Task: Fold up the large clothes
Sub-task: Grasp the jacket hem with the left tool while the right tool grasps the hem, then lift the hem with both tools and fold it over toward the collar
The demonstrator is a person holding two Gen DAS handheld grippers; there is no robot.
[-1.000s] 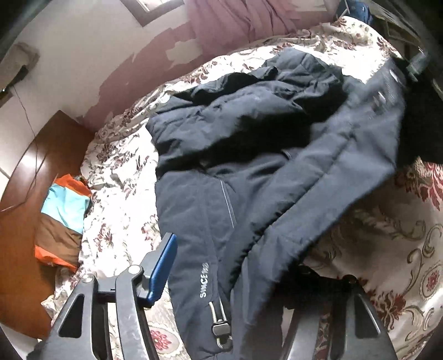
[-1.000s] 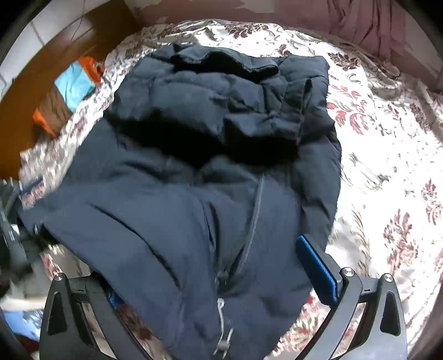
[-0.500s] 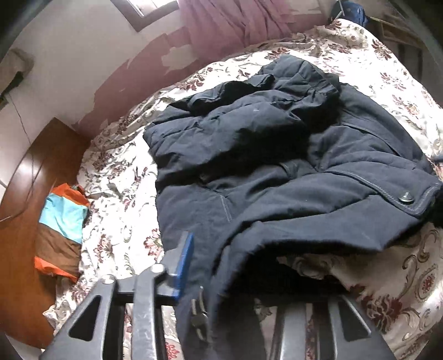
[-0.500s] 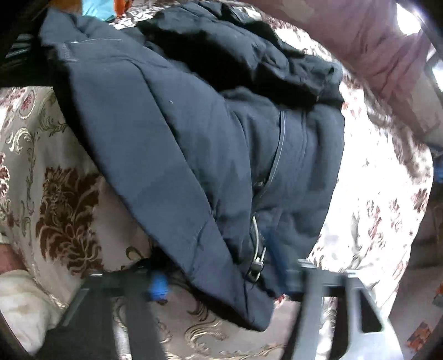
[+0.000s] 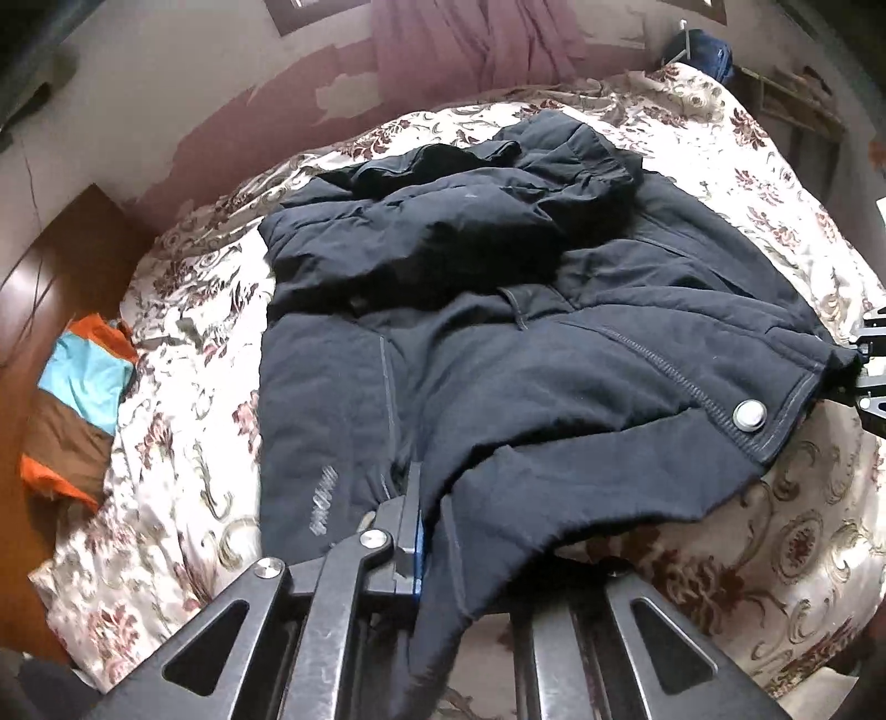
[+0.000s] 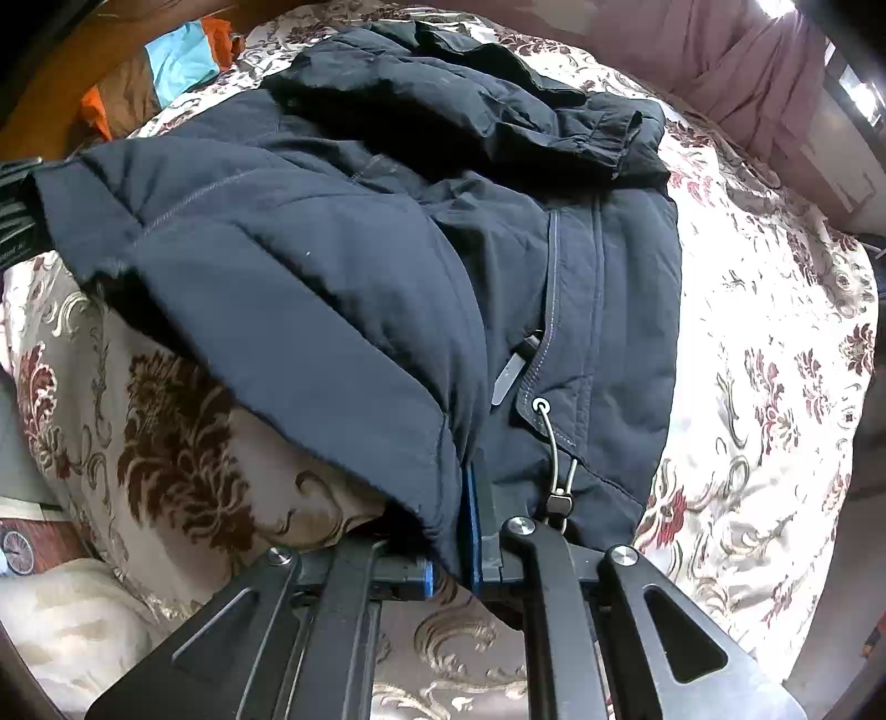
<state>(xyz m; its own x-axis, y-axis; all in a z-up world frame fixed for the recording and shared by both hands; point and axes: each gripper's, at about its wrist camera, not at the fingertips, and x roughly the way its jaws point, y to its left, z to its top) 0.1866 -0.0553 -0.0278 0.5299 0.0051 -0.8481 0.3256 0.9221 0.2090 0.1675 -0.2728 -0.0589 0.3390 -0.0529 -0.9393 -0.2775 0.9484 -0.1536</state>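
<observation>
A large dark navy padded jacket (image 5: 498, 310) lies spread on a floral bedspread (image 5: 183, 443), its sleeves bunched at the far end. My left gripper (image 5: 437, 531) is shut on the jacket's near hem, fabric pinched between the fingers. In the right wrist view the same jacket (image 6: 343, 249) drapes over the bed edge, with a zipper pull and a drawcord toggle (image 6: 559, 498) near the hem. My right gripper (image 6: 454, 554) is shut on the jacket's lower hem. The right gripper also shows at the far right edge of the left wrist view (image 5: 869, 365).
The bedspread (image 6: 775, 360) covers the bed all around the jacket. An orange, blue and brown folded garment (image 5: 72, 410) lies on the wooden floor to the left. A pink curtain (image 5: 482, 44) hangs on the peeling wall beyond the bed.
Both grippers closed on the jacket's hem; they stood open a second ago. The front flap that was lifted and swinging has been laid down across the jacket.
</observation>
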